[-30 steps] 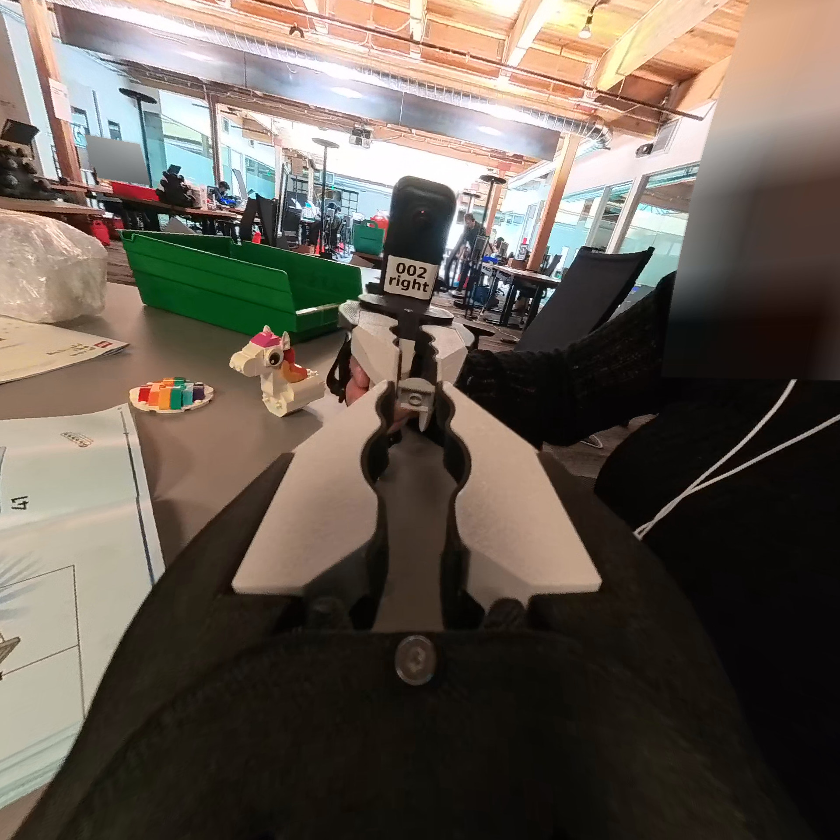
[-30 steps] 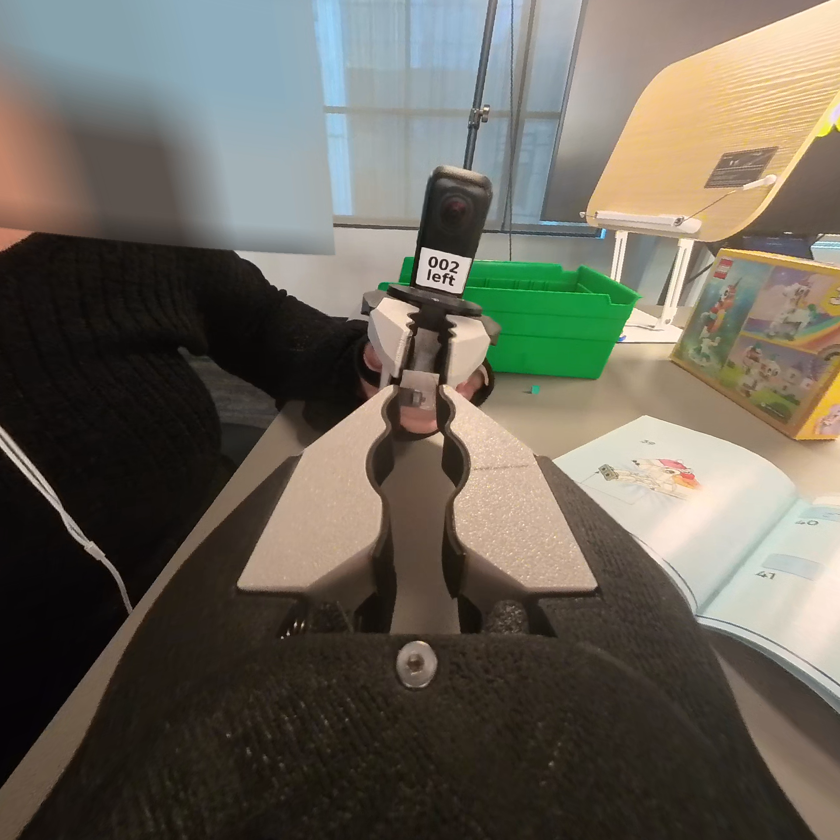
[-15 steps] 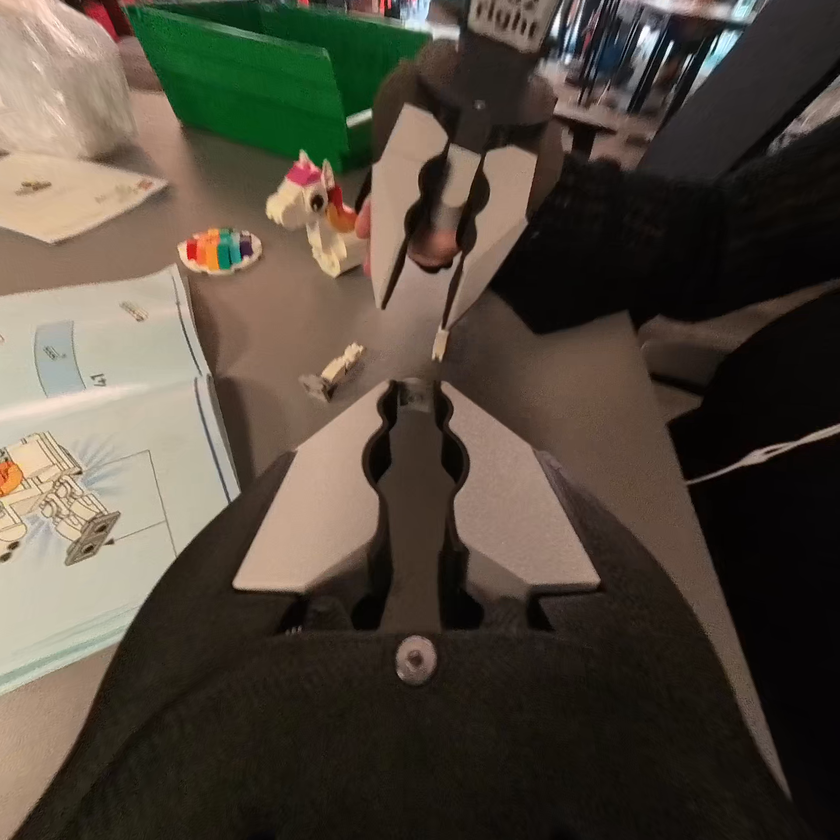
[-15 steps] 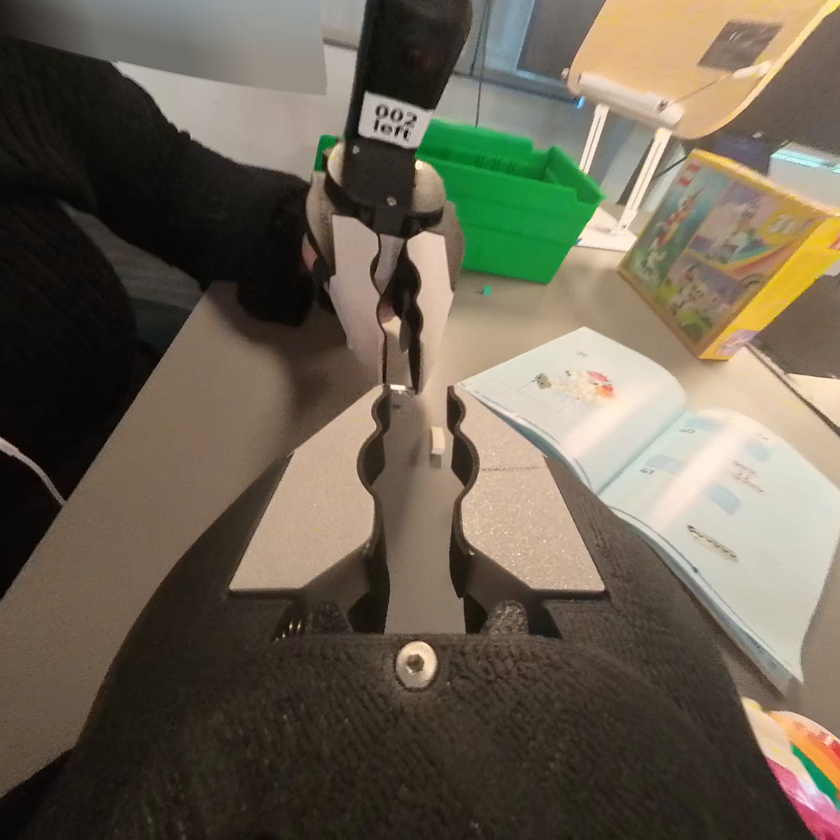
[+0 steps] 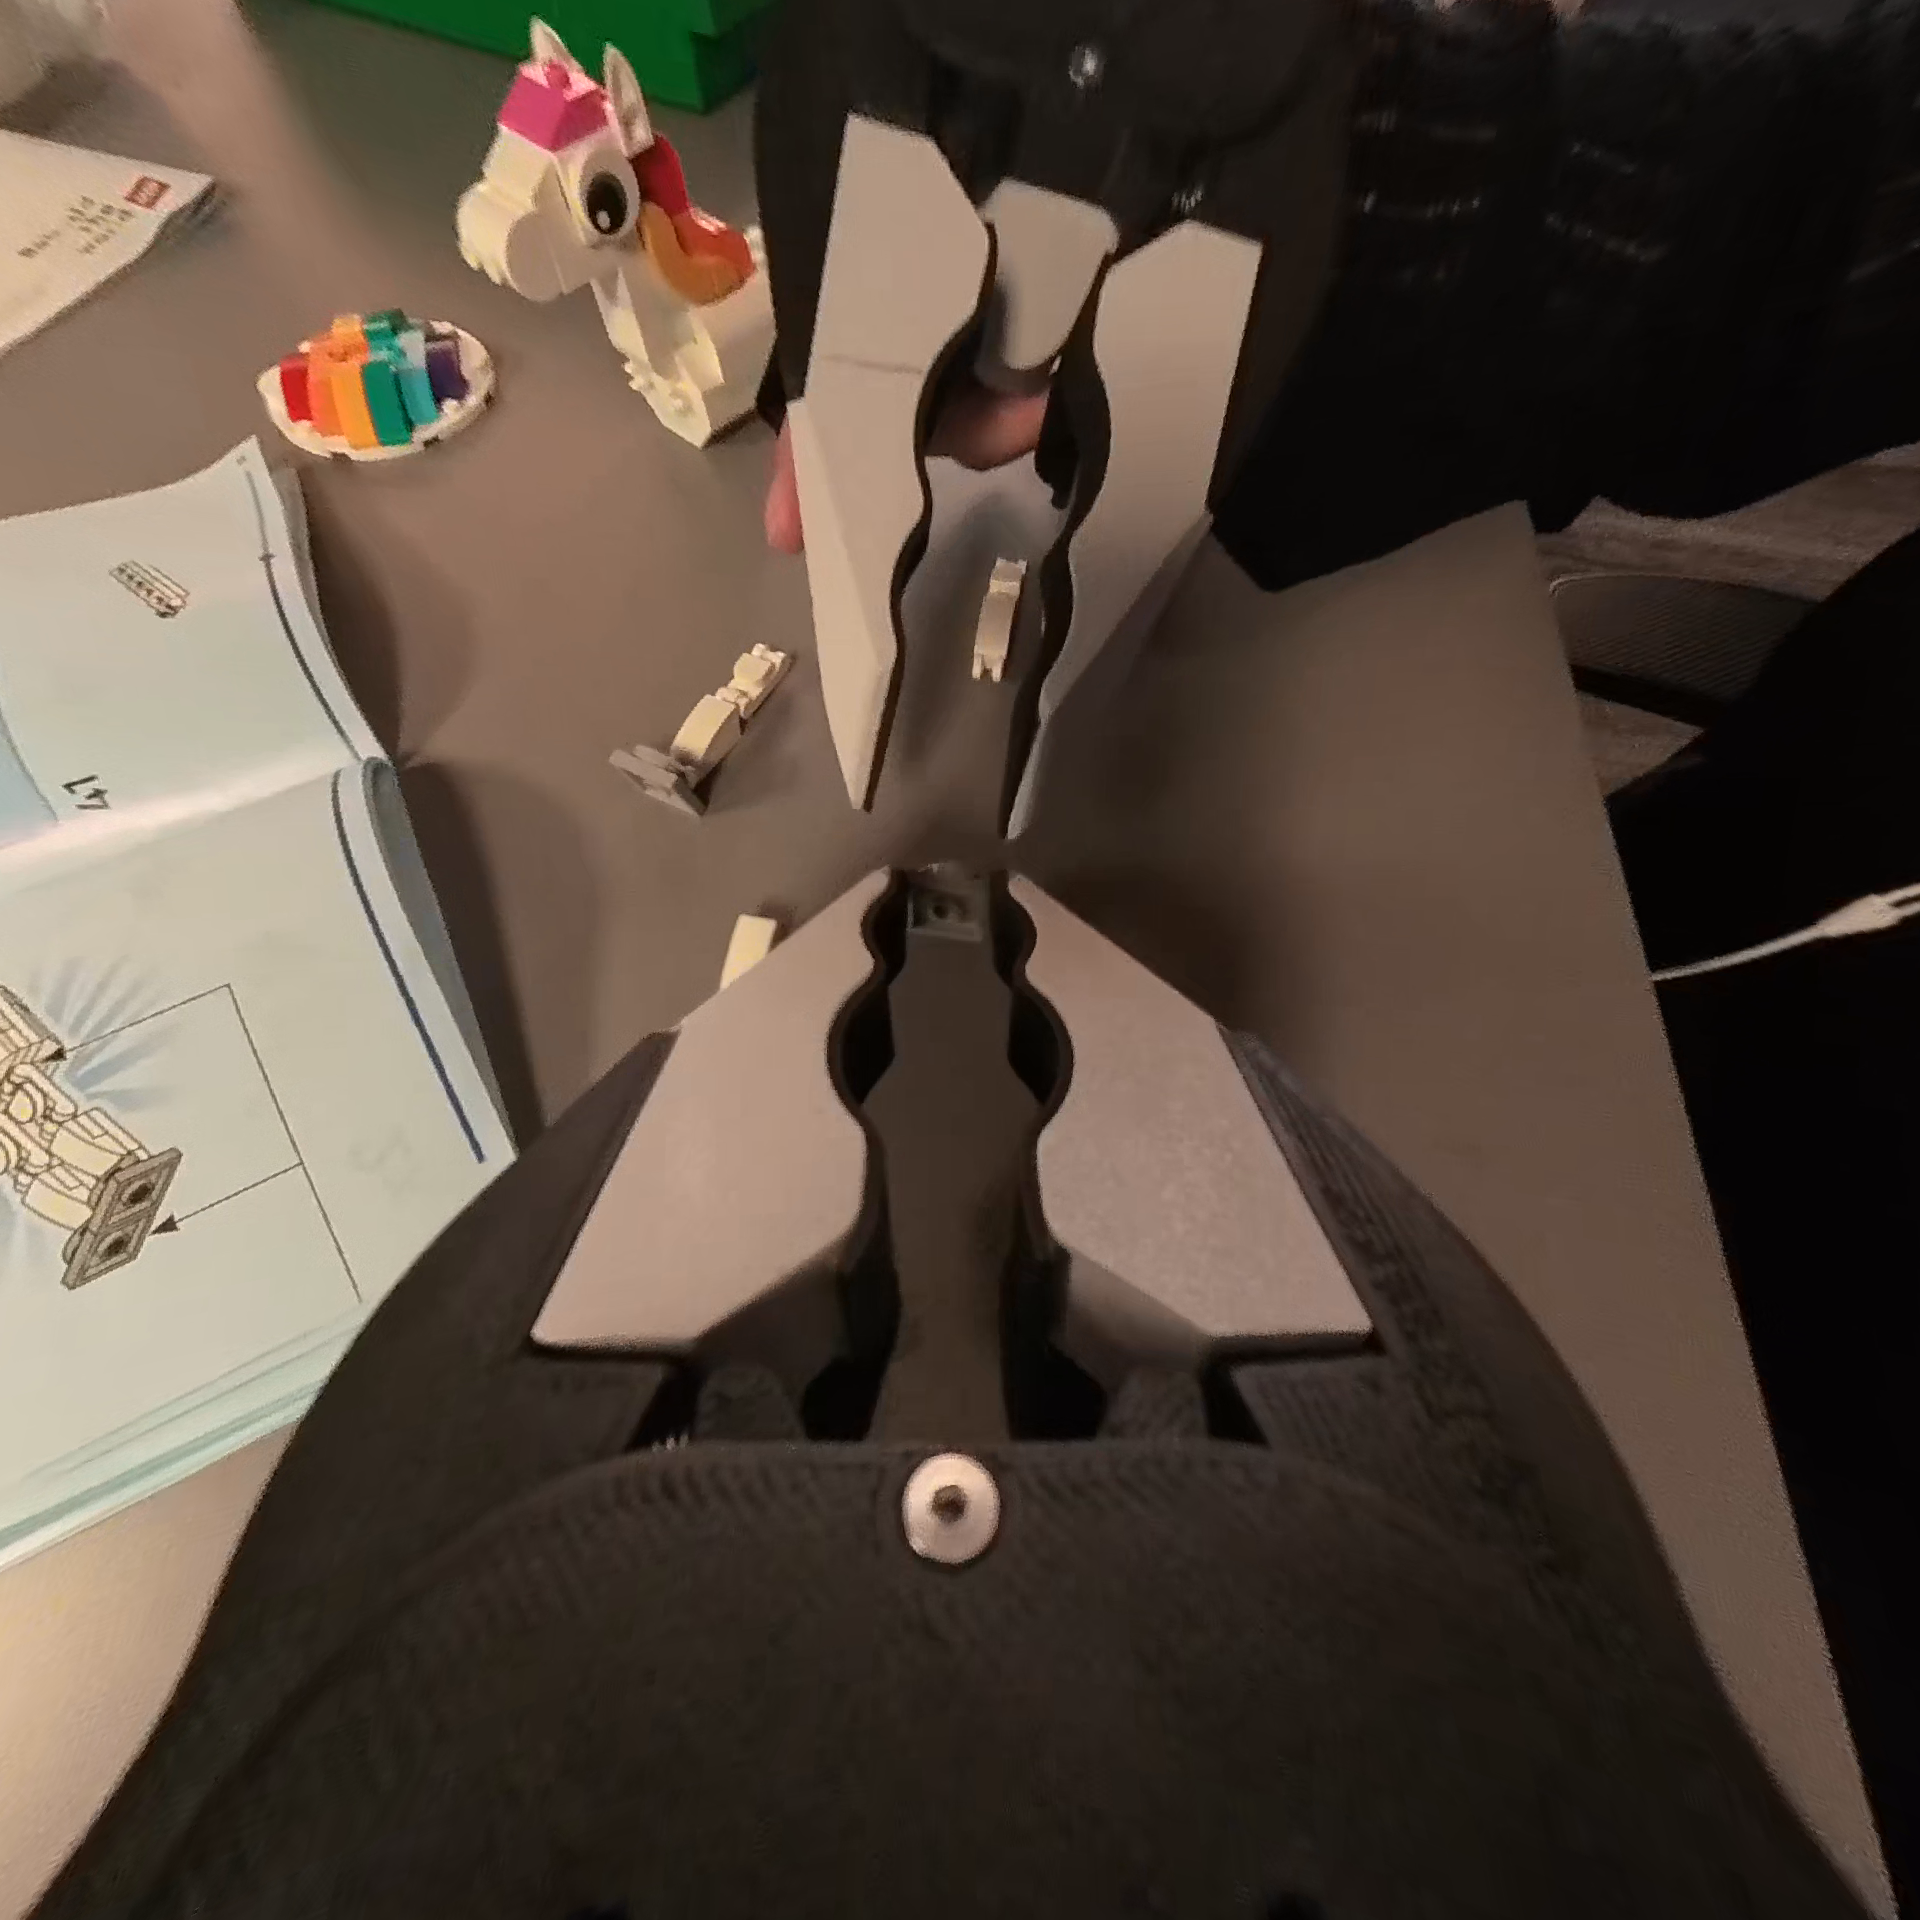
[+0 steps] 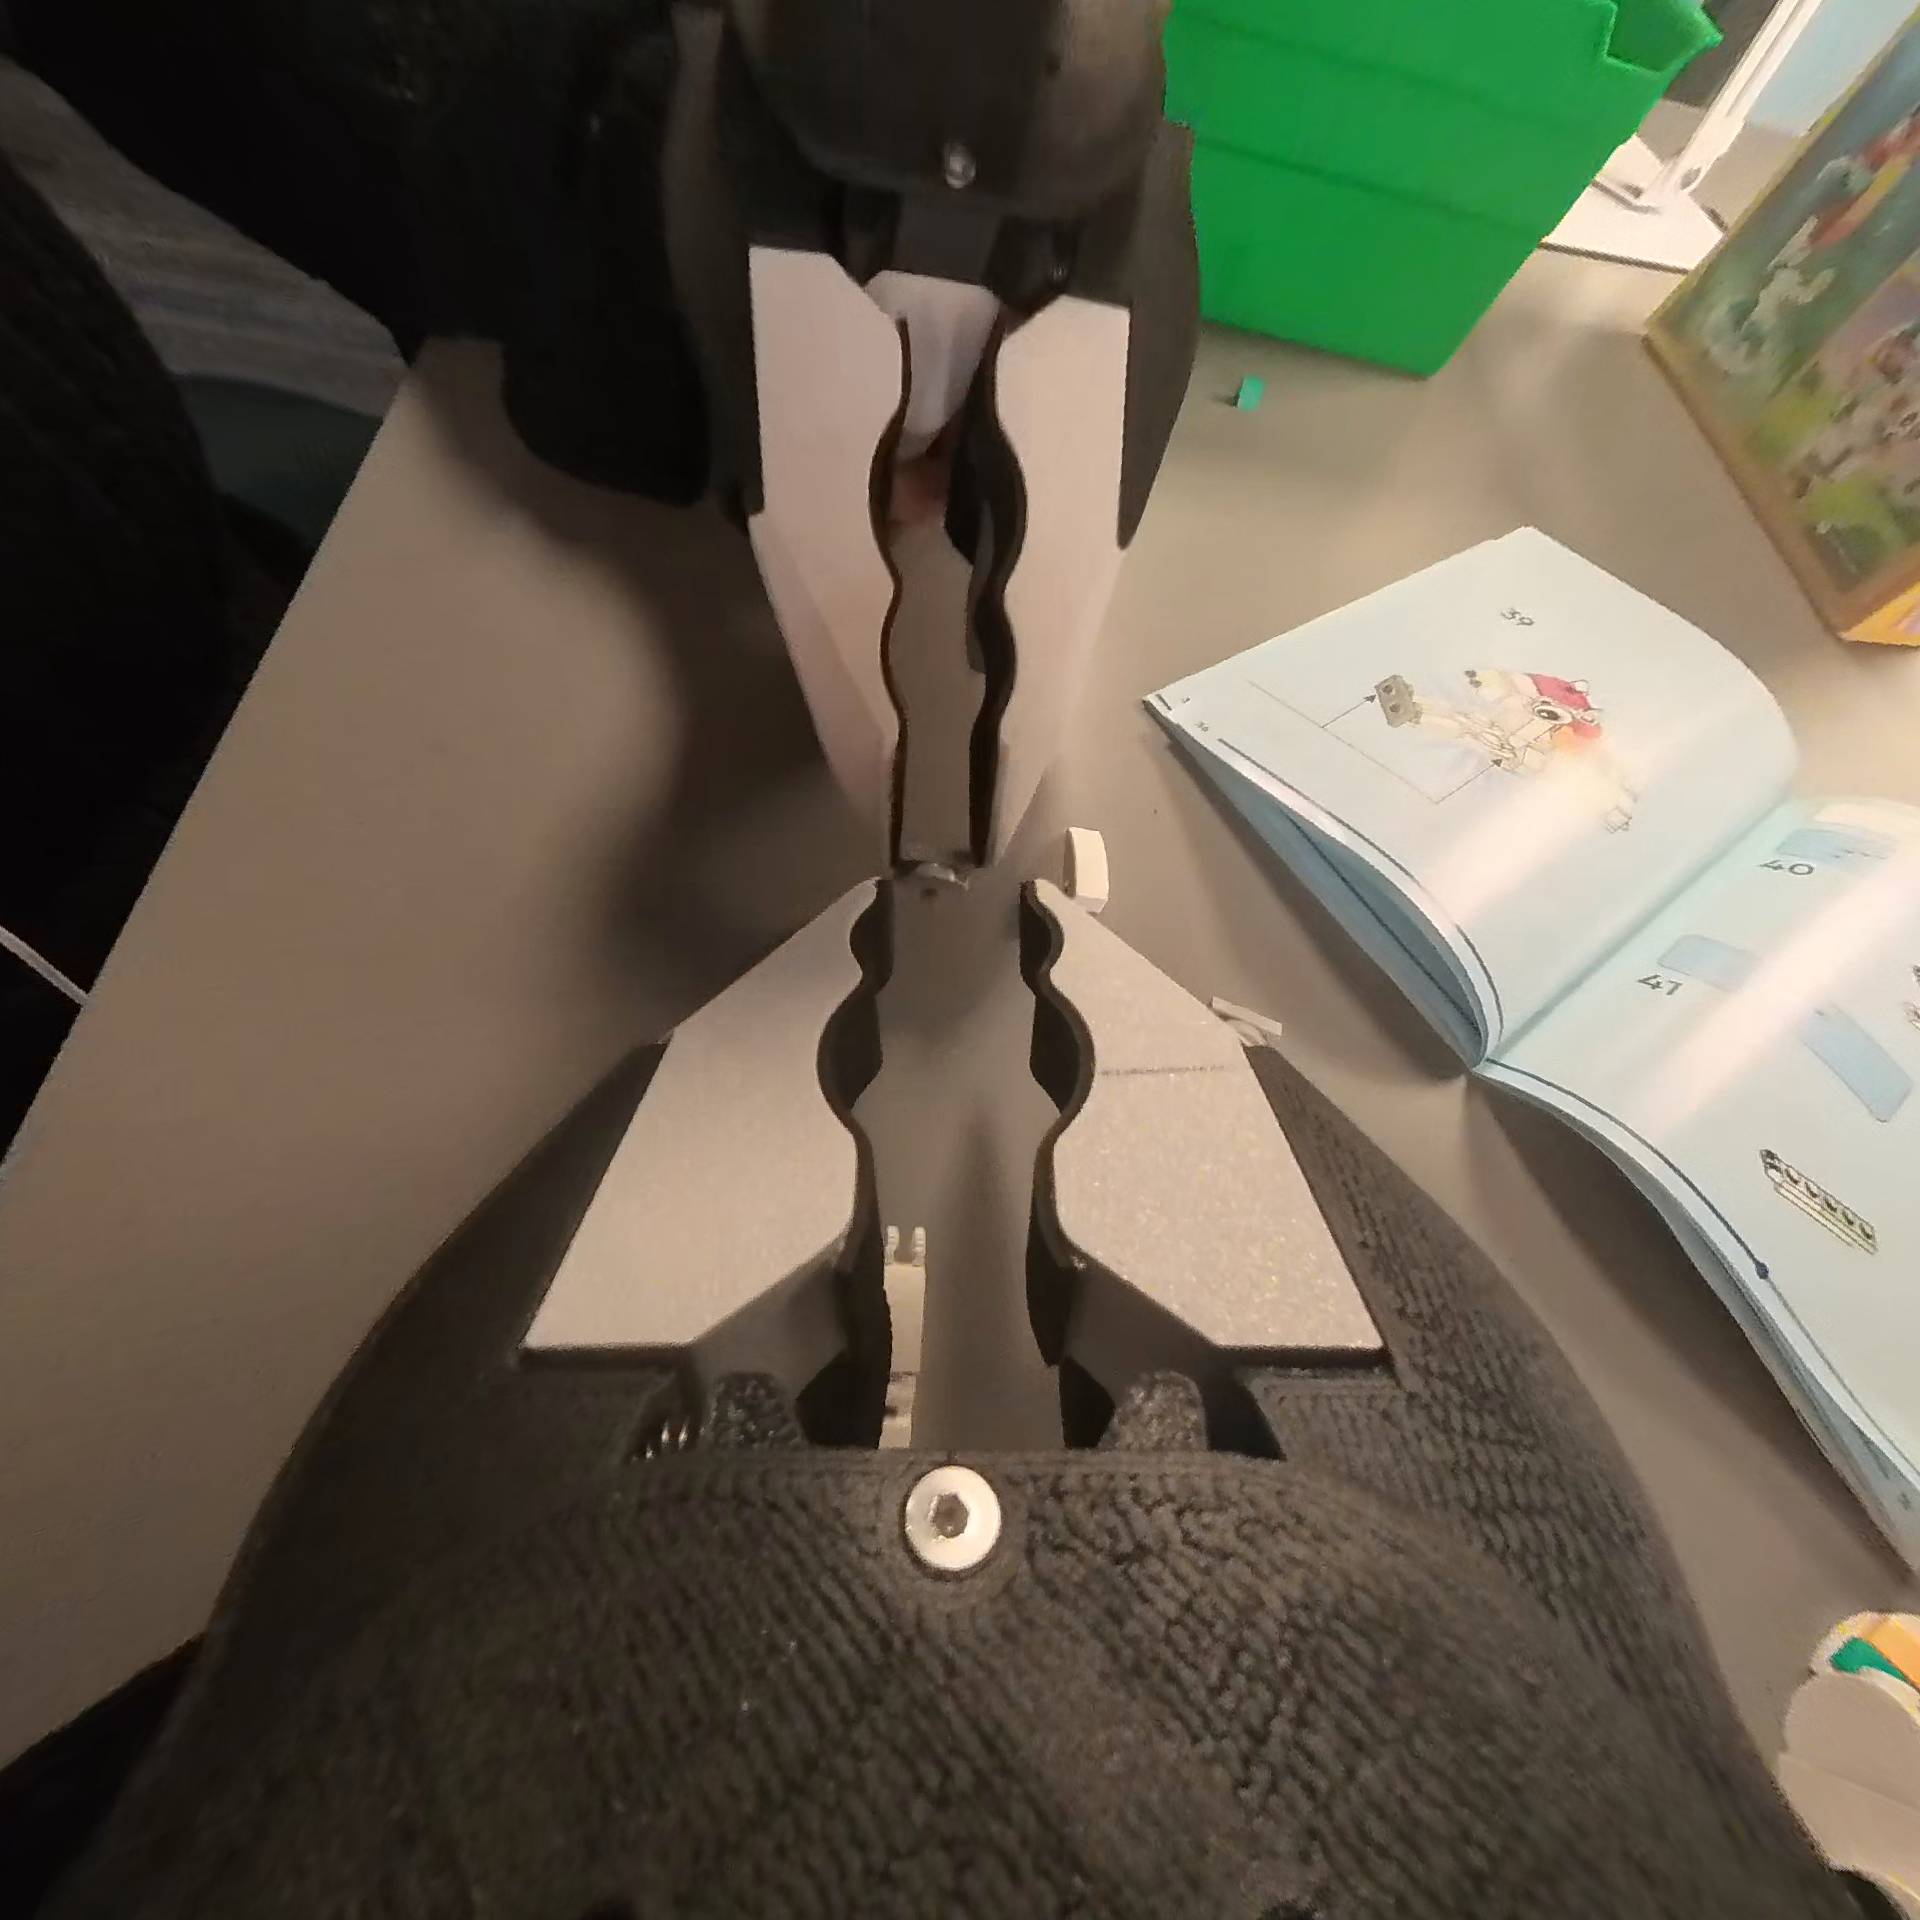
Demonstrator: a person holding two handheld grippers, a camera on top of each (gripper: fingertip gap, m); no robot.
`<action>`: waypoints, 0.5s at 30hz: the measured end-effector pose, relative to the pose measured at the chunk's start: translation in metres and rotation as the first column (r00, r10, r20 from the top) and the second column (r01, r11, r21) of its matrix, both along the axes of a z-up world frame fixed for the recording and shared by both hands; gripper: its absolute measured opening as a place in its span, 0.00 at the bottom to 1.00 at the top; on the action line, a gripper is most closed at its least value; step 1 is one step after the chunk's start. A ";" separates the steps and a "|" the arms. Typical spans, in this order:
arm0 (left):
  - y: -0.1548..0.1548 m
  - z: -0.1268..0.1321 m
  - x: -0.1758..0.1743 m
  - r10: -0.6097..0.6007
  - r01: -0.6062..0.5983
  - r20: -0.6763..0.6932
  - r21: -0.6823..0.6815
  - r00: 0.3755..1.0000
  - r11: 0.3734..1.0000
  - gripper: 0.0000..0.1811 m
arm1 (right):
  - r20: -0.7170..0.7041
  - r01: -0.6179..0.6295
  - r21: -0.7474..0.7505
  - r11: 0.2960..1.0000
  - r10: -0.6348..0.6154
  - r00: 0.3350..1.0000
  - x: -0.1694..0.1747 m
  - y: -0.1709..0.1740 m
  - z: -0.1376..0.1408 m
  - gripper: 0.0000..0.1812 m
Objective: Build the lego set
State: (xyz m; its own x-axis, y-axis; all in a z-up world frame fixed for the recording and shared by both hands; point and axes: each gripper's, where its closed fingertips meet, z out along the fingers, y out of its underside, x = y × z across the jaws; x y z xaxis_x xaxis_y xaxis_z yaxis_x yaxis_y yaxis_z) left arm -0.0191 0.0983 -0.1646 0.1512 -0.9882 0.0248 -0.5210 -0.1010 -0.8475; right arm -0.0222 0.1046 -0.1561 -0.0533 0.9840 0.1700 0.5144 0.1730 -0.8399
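Both grippers now down at the table

The left gripper [image 5: 943,894] pinches a small grey plate [image 5: 943,916]; the right gripper [image 6: 954,891] has dropped its white piece [image 5: 995,618] — jaws apart, empty.

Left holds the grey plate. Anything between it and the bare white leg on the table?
Yes: the open right gripper hangs tip to tip with the left gripper, directly between. The white leg lies beyond it, seen through its finger gap. Nothing else visible blocks the grey plate.
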 end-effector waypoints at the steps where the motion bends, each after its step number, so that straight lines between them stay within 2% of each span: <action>1: -0.001 -0.003 0.000 -0.006 0.006 -0.019 -0.001 1.000 1.000 0.09 | 0.000 0.000 -0.005 1.000 0.000 1.000 0.000 0.000 0.000 0.12; 3: -0.002 -0.010 -0.001 -0.013 0.013 -0.062 -0.009 0.998 1.000 0.08 | -0.001 0.002 -0.012 1.000 -0.002 1.000 0.001 0.000 0.001 0.12; 11: -0.004 -0.009 -0.005 -0.033 0.031 -0.057 -0.030 0.998 0.999 0.08 | 0.010 -0.009 -0.033 0.999 0.009 1.000 0.002 -0.002 -0.002 0.12; 15: -0.003 0.012 0.001 -0.038 0.036 0.076 0.024 0.996 0.999 0.08 | 0.012 -0.021 -0.020 1.000 0.021 1.000 -0.001 -0.005 -0.003 0.12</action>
